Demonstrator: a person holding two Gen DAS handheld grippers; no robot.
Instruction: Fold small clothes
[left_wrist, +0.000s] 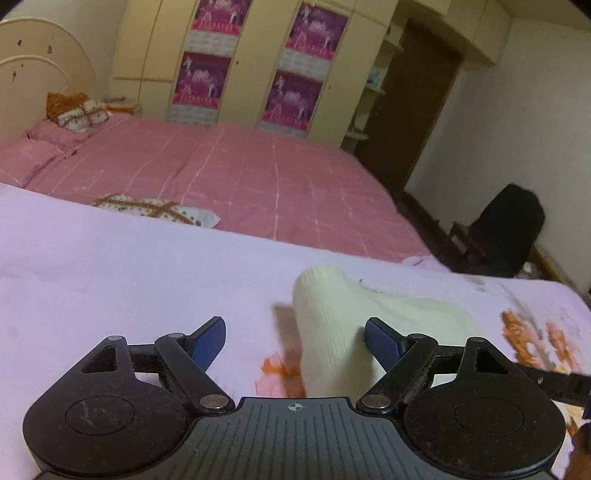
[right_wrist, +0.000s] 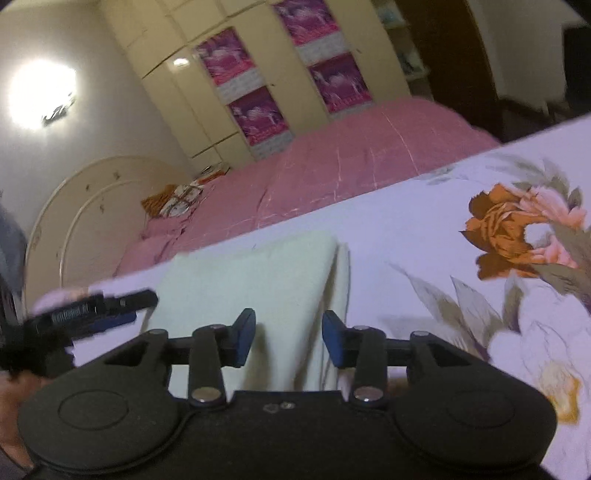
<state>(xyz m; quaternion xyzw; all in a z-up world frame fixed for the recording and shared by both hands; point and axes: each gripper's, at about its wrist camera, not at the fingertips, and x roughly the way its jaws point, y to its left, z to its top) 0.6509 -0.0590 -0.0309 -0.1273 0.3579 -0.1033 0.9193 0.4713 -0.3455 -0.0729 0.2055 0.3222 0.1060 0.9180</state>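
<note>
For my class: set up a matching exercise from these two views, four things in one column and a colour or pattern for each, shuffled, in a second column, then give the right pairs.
Things:
1. folded garment
2. bedspread
3. sheet under the garment
4. posters on the wardrobe

Descriptions:
A. pink with thin pale lines
B. magenta
C. pale lilac with printed flowers
D. cream, plain

Pairs: 1-D, 2-A, 3-C, 4-B
</note>
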